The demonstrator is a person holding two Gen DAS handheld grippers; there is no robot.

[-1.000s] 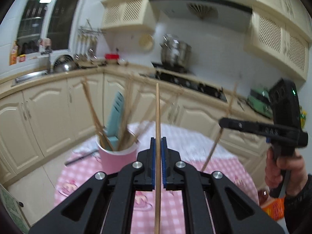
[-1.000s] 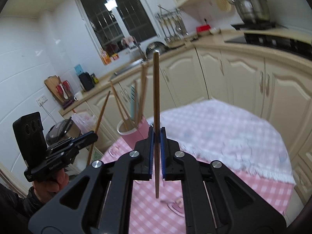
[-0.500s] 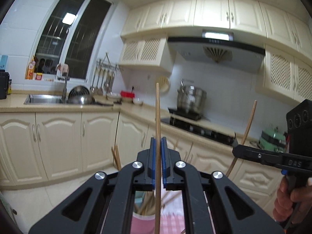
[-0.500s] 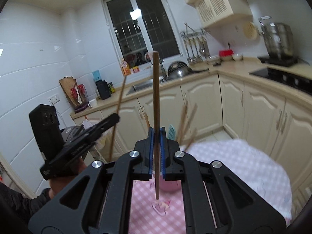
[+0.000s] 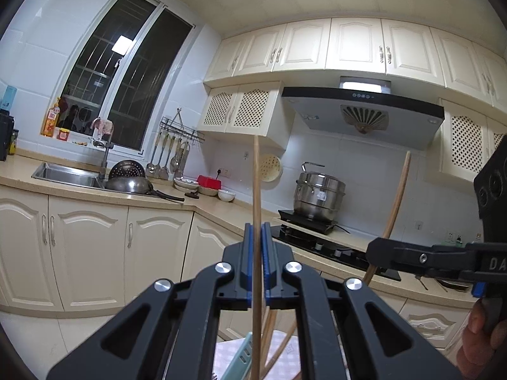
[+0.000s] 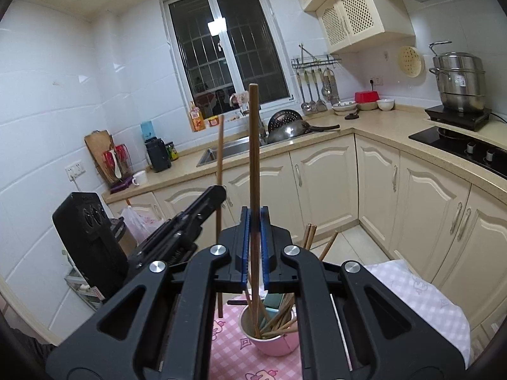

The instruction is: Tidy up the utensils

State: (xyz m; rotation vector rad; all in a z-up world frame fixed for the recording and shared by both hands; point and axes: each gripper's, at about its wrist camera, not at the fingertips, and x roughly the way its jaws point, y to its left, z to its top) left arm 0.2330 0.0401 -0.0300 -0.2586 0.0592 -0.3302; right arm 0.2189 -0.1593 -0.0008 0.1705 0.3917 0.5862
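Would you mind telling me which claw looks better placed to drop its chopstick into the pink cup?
Probably the right claw: its chopstick hangs over the pink cup; the left claw faces the cabinets.

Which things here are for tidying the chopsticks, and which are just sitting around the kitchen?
For the job:
- left tool, shut on a chopstick
- right tool, shut on a darker chopstick
- pink cup with more chopsticks inside

Just sitting around:
- steel pot
- wok
- hanging ladles
- red box
- soap bottle
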